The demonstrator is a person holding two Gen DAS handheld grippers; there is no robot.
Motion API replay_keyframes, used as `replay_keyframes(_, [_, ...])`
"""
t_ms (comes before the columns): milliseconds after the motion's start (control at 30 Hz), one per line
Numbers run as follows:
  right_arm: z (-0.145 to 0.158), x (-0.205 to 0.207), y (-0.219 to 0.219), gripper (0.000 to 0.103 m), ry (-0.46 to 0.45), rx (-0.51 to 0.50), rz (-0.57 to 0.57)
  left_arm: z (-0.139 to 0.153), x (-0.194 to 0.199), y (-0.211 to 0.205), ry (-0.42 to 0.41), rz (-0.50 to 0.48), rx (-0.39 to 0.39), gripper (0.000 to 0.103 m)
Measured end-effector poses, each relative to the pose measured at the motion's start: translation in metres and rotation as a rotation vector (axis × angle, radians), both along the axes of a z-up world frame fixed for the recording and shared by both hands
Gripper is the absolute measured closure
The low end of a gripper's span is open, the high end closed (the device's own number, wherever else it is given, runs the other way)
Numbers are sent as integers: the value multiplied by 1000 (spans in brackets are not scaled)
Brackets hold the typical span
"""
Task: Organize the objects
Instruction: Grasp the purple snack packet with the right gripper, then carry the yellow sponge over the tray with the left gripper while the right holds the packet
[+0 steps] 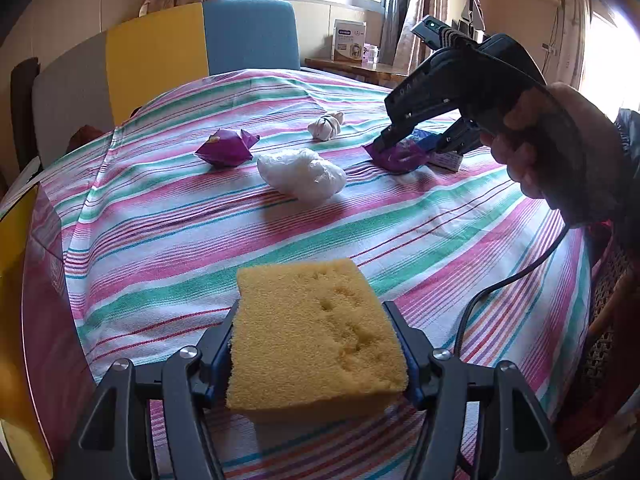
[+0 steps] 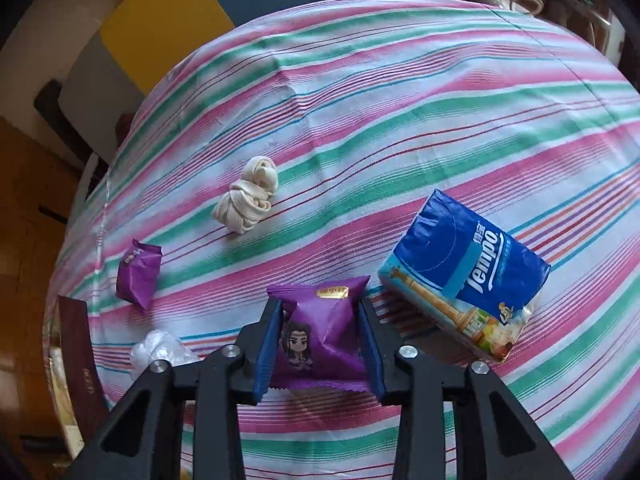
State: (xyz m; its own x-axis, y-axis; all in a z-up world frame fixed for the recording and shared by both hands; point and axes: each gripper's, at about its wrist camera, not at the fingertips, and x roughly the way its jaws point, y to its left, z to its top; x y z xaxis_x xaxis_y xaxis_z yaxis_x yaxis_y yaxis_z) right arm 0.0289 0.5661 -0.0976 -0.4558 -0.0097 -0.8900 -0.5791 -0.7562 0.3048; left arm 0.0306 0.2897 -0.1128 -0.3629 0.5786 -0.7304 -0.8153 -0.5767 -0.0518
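My left gripper [image 1: 316,312] is shut on a yellow sponge [image 1: 316,340], held over the striped tablecloth [image 1: 180,220]. My right gripper [image 2: 320,312] has its fingers on both sides of a purple snack packet [image 2: 320,336] that lies on the cloth; from the left wrist view the same gripper [image 1: 412,146] is down on that packet [image 1: 398,156]. A second purple packet [image 1: 226,146] [image 2: 138,276], a crumpled white plastic bag [image 1: 302,174] [image 2: 160,350], a knotted cream cloth [image 1: 326,125] [image 2: 250,196] and a blue Tempo tissue pack [image 2: 464,280] lie on the cloth.
A dark red box [image 2: 78,356] [image 1: 44,280] sits at the table's left edge. Chairs with yellow, blue and grey backs [image 1: 200,48] stand beyond the table. A cable [image 1: 500,284] hangs from the right gripper over the table's right side.
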Motion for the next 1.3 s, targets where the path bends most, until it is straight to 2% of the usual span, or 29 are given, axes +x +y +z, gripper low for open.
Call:
replay_keyframes(167, [-2, -16, -36, 70, -108, 258, 184, 0, 0, 0, -2, -1, -4, 37])
replay_keyframes(233, [-2, -16, -34, 70, -100, 240, 176, 2, 0, 3, 2, -1, -21, 39])
replay_keyframes(300, [-2, -15, -31, 70, -91, 222, 176, 5, 0, 4, 0, 5, -38, 45])
replay_keyframes(433, [-3, -16, -35, 69, -90, 243, 200, 14, -3, 1, -16, 38, -48, 47])
replay_keyframes(567, [-4, -14, -32, 68, -74, 220, 195, 39, 5, -4, 5, 49, -17, 47])
replay_keyframes(733, [-4, -13, -29, 68, -74, 240, 205, 69, 10, -15, 2, 79, 22, 47])
replay_keyframes(1033, [-2, -7, -27, 68, -75, 280, 224, 105, 1, -47, -21, 154, 96, 47])
replay_keyframes(1167, [-3, -12, -28, 68, -75, 289, 228, 115, -8, -70, -53, 195, 137, 47])
replay_keyframes(1300, [-5, -12, -29, 68, -76, 305, 234, 123, -27, -109, -88, 271, 182, 47])
